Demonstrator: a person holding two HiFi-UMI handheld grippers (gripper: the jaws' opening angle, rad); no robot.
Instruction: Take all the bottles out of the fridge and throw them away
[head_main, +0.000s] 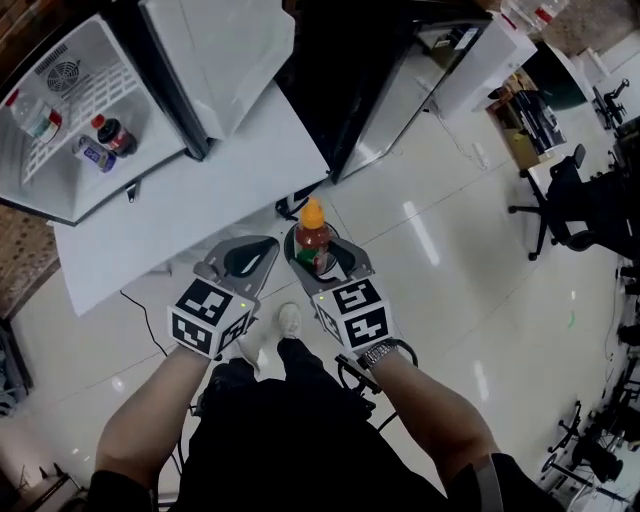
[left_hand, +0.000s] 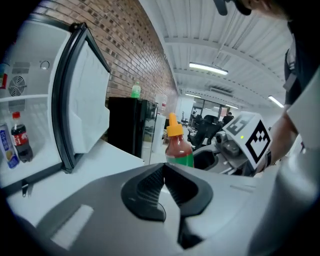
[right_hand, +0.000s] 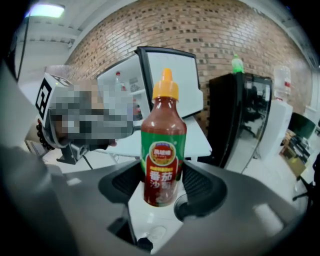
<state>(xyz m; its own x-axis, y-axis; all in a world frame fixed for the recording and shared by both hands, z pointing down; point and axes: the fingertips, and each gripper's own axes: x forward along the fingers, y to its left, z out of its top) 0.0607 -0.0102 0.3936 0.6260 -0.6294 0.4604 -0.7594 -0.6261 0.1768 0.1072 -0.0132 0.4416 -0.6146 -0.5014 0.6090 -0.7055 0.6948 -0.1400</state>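
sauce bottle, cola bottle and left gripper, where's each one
sauce bottle (right_hand: 163, 165): right gripper view, on its label
cola bottle (head_main: 114, 137): head view, on its dark body
left gripper (left_hand: 163, 170): left gripper view, where its closed tips meet

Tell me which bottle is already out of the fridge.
The orange-capped sauce bottle, clamped in the right gripper; the cola bottle stands inside the fridge.

A red brick wall (right_hand: 225, 35) is rising behind; the glossy pale tiled floor (head_main: 450, 300) is reflecting long ceiling lamps (left_hand: 208, 68); black office chairs (head_main: 560, 205) are standing aside.
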